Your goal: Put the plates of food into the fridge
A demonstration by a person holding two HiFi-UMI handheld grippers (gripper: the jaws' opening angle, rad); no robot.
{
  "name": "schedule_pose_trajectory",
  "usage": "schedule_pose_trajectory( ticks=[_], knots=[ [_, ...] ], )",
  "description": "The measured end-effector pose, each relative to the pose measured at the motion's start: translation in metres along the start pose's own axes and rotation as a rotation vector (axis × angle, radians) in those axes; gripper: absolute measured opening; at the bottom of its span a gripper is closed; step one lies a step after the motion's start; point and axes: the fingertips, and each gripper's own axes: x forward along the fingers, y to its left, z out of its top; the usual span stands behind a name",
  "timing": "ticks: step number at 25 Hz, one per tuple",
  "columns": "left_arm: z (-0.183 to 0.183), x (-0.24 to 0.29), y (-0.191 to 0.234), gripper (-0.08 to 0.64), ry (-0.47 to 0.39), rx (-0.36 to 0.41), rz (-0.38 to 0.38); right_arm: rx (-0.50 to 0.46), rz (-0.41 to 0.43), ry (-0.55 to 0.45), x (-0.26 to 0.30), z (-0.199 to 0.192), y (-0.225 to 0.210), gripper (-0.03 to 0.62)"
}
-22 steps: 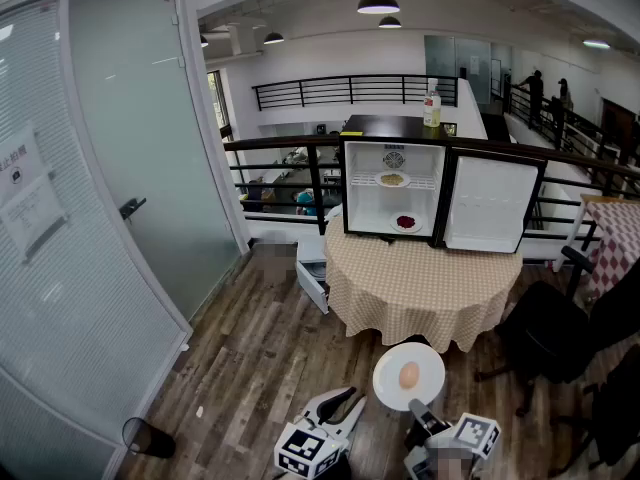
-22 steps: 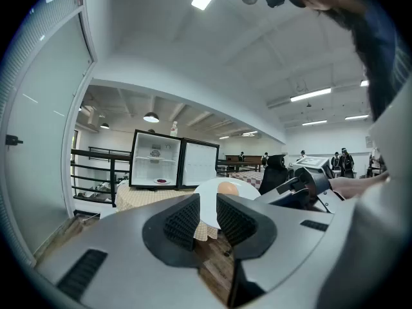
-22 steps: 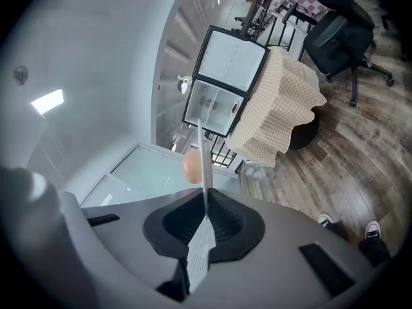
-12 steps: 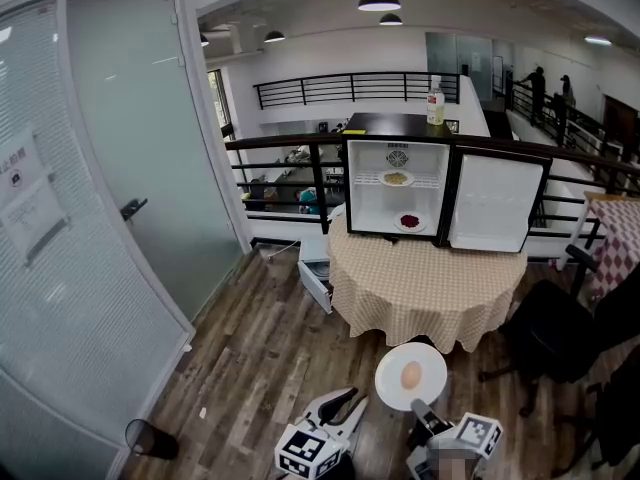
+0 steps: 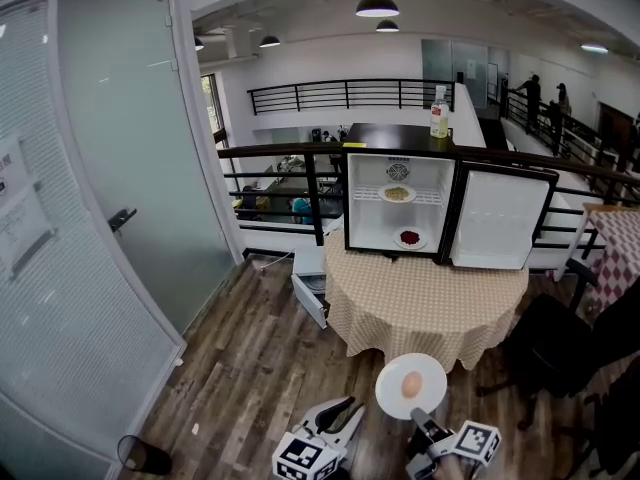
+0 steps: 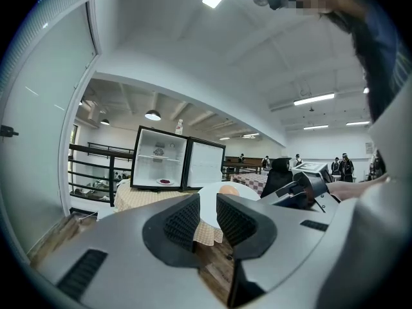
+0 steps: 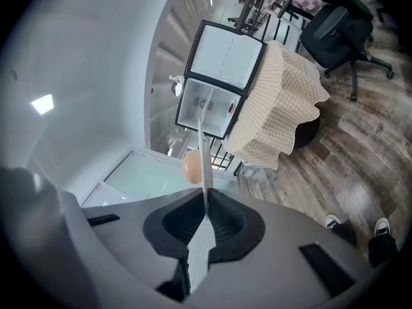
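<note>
My right gripper (image 5: 424, 424) is shut on the near rim of a white plate (image 5: 411, 386) that carries one round tan piece of food (image 5: 411, 384). In the right gripper view the plate (image 7: 205, 166) stands edge-on between the pads. The plate hangs over the floor in front of a round table with a checked cloth (image 5: 425, 293). On the table stands the small fridge (image 5: 398, 213) with its door (image 5: 497, 218) swung open to the right. One plate of food (image 5: 397, 194) is on its shelf and another (image 5: 408, 238) on its floor. My left gripper (image 5: 343, 409) is open by a narrow gap and holds nothing.
A frosted glass wall with a door (image 5: 120, 168) fills the left. A black railing (image 5: 280, 163) runs behind the table. A black office chair (image 5: 560, 353) stands right of it, a white drawer unit (image 5: 310, 293) at its left. A bottle (image 5: 438, 116) tops the fridge.
The view has drawn a little nearer to the table and fridge. Both grippers sit lower in the picture, and the plate stays in the right gripper's hold.
</note>
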Motion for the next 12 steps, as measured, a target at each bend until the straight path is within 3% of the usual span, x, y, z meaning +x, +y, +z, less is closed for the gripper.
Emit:
schedule_pose_trajectory(
  ticks=[12],
  knots=[
    [0.049, 0.054, 0.105, 0.083, -0.042, 0.027, -0.072, 0.035, -0.008, -0.066, 0.107, 0.043, 0.029, 0.025]
  ],
)
